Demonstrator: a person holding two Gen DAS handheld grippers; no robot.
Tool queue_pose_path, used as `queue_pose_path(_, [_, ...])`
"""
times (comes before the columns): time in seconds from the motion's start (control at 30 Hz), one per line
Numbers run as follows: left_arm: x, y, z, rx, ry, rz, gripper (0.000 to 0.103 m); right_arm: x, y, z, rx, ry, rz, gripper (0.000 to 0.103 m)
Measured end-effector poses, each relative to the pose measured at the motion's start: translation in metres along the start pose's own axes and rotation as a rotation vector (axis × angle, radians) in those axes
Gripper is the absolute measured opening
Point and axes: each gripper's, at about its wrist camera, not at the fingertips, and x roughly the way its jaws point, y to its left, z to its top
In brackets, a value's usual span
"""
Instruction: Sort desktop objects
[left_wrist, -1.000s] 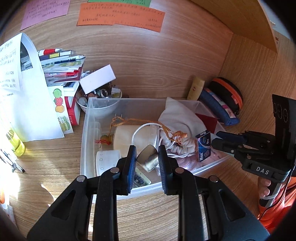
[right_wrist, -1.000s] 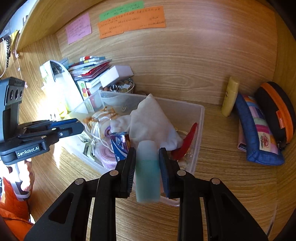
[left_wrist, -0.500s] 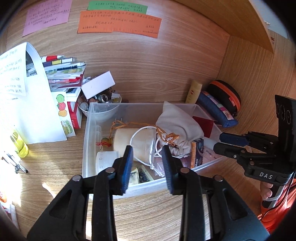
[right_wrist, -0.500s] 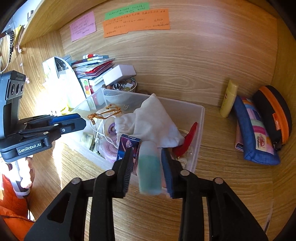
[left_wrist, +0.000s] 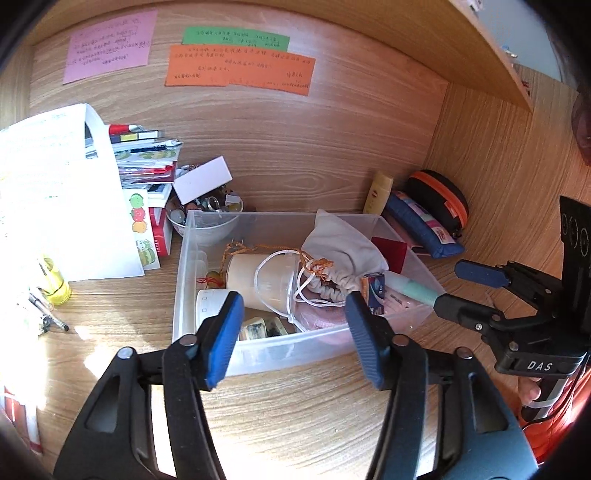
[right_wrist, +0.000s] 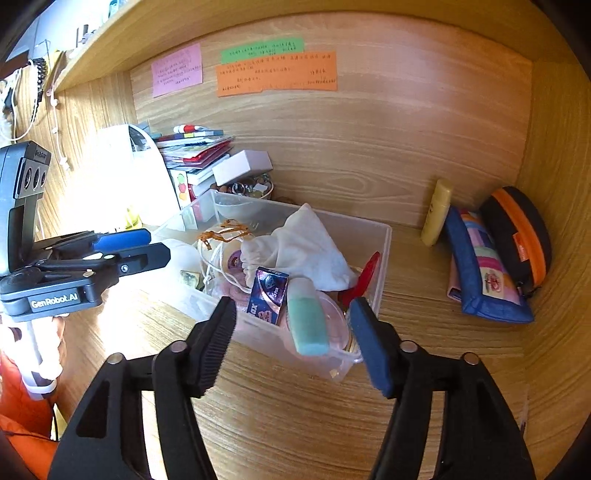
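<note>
Both jaws now spread; frosted teal tube rests in clear bin.

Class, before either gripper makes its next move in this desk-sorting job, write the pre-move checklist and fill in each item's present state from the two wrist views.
1. Right gripper open, nothing held: ok.
2. Left gripper open, nothing held: ok.
3. Teal tube fully down inside the clear bin: not ok, it leans over the near rim.
4. Grippers apart from each other: ok.
5. Yellow bottle and blue pencil case sorted: not ok, both outside the bin.
6. Tube steady: cannot tell.
</note>
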Motion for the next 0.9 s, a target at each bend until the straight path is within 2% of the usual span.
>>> queue_pose_path(0.07, [-0.006, 0.0, -0.002, -0.004, -0.011, 0.007, 0.068, -0.006, 0.002, -0.002, -0.002, -0.014, -0.009, 0.067])
queue_pose_path(0.23, [-0.019, -0.007, -0.007, 0.006, -0.034, 0.05, 0.075, -0.018, 0.008, -0.006, -0.007, -0.031, -0.002, 0.067])
queue_pose_path(0.3, [-0.024, -0.01, -0.009, 0.014, -0.042, 0.069, 0.082, -0.022, 0.011, -0.008, -0.014, -0.036, -0.002, 0.067])
queue_pose_path(0.37, [-0.03, -0.012, -0.012, 0.013, -0.058, 0.089, 0.094, -0.027, 0.014, -0.009, -0.017, -0.043, 0.001, 0.07])
queue_pose_path(0.5, [-0.042, -0.016, -0.016, 0.012, -0.09, 0.131, 0.096, -0.037, 0.02, -0.012, -0.019, -0.067, 0.003, 0.08])
queue_pose_path(0.9, [-0.069, -0.026, -0.037, -0.001, -0.142, 0.174, 0.097, -0.061, 0.037, -0.031, -0.047, -0.091, 0.009, 0.081])
